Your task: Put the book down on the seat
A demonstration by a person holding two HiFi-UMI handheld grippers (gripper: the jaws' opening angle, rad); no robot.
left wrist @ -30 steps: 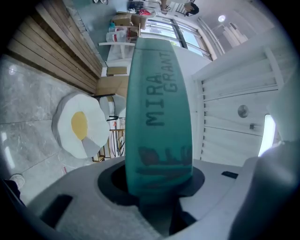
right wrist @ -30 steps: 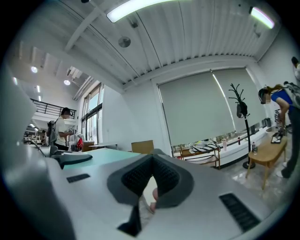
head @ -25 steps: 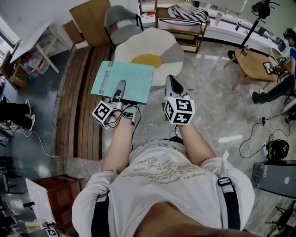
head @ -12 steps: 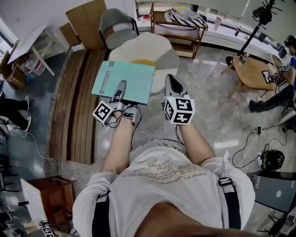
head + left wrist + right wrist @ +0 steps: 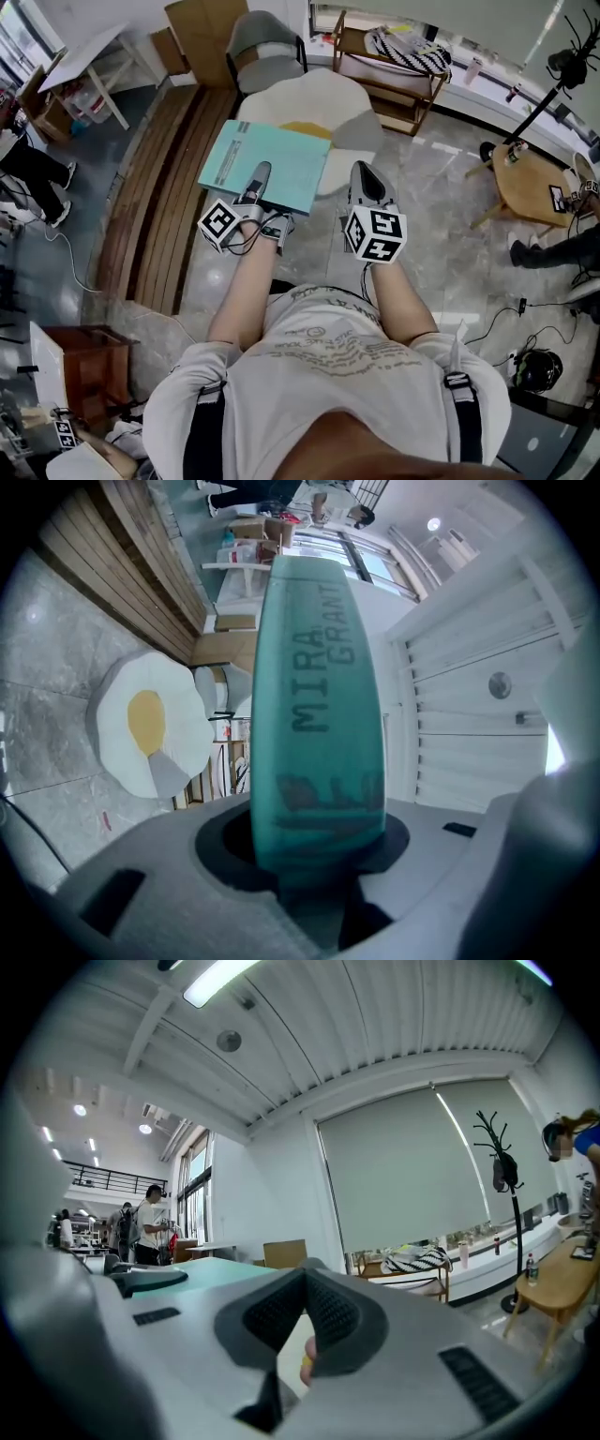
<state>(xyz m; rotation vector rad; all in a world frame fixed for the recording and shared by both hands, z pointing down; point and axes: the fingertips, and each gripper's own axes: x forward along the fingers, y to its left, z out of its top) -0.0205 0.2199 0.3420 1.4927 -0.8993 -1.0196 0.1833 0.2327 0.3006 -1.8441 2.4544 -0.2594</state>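
A teal book (image 5: 267, 167) lies flat and level in the air, with my left gripper (image 5: 255, 184) shut on its near edge. In the left gripper view its spine (image 5: 319, 696) stands between the jaws, which press on it from both sides. The seat, a white egg-shaped cushion with a yellow yolk (image 5: 323, 98), lies on the floor just beyond the book and shows low at the left (image 5: 150, 726) in that view. My right gripper (image 5: 366, 180) hovers beside the book's right edge, shut and empty, and its pads (image 5: 323, 1312) meet.
A strip of wooden slats (image 5: 155, 197) runs along the left. Behind the seat stand a grey chair (image 5: 267, 42), a cardboard box (image 5: 202, 23) and a wooden shelf (image 5: 394, 66). A round wooden table (image 5: 534, 183) stands at the right. A person (image 5: 33, 169) stands far left.
Both grippers and the book have moved forward toward the egg-shaped seat. The book's far edge now covers part of the yolk. Neither gripper's jaws have changed.
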